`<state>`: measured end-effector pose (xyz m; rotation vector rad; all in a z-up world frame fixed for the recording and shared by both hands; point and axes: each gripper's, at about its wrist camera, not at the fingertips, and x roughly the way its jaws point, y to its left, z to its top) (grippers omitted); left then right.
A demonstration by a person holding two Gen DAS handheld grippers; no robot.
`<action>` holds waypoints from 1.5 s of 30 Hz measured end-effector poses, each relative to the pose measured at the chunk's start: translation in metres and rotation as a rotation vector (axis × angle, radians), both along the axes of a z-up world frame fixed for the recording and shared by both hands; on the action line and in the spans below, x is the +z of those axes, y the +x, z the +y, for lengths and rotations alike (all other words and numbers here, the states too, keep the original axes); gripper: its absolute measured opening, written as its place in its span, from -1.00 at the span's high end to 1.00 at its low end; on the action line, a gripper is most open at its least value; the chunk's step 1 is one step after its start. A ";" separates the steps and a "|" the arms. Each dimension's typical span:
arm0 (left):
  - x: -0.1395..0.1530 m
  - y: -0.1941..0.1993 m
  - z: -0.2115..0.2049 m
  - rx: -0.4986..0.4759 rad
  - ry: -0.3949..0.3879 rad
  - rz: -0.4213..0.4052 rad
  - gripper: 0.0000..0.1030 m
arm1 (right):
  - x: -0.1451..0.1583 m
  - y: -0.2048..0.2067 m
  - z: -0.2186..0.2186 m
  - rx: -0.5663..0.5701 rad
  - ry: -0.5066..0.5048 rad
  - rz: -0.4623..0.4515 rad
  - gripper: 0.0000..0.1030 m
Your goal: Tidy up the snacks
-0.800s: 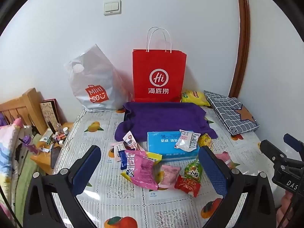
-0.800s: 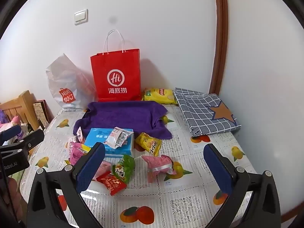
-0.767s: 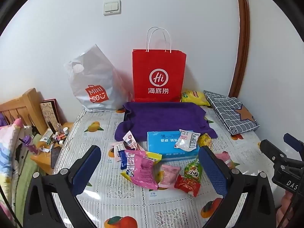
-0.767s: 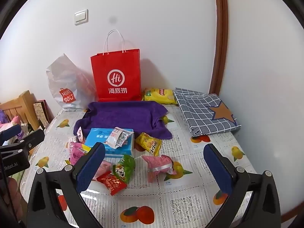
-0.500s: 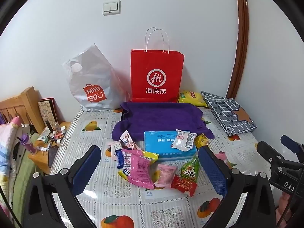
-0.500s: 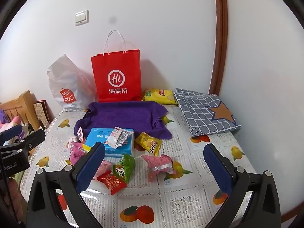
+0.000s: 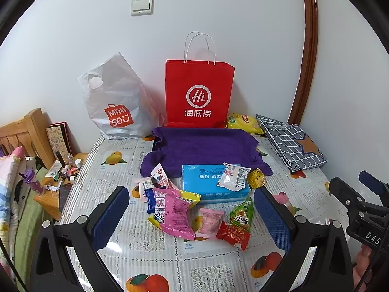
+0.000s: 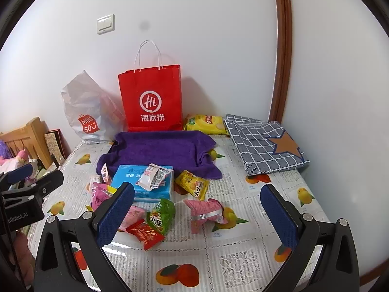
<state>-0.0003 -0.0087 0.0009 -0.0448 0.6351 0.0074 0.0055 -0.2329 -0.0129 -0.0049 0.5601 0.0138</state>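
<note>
Several snack packets lie scattered on the fruit-print tablecloth [image 7: 155, 253]: a big pink packet [image 7: 175, 215], a small pink one [image 7: 209, 222], a green one [image 7: 242, 215], a red one [image 7: 233, 234] and a yellow one [image 8: 193, 185]. A blue box [image 7: 214, 185] carries a white packet [image 7: 234, 176]. Behind lies a purple towel-lined tray [image 7: 206, 146]. My left gripper [image 7: 192, 216] is open and empty, above the packets. My right gripper [image 8: 197, 216] is open and empty, near a pink wrapped snack [image 8: 204, 213].
A red paper bag [image 7: 199, 95] and a grey Miniso bag [image 7: 114, 102] stand against the wall. A yellow chip bag [image 8: 205, 124] and a folded checked cloth [image 8: 265, 143] lie at the back right. A cluttered wooden nightstand [image 7: 56, 185] stands left of the table.
Both grippers have drifted slightly; the left view shifted a little so the scene sits lower and to the left. Nothing was grasped or moved on the table.
</note>
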 end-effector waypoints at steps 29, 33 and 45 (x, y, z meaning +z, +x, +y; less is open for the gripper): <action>0.003 -0.006 -0.004 -0.014 -0.011 -0.020 -1.00 | 0.000 -0.002 0.001 0.000 0.005 -0.013 -0.99; 0.004 -0.005 -0.005 -0.014 -0.015 -0.021 -1.00 | 0.000 -0.002 0.001 0.003 0.007 -0.013 -0.99; 0.004 -0.006 -0.005 -0.011 -0.017 -0.020 -1.00 | 0.001 -0.005 0.007 0.008 0.002 -0.020 -0.99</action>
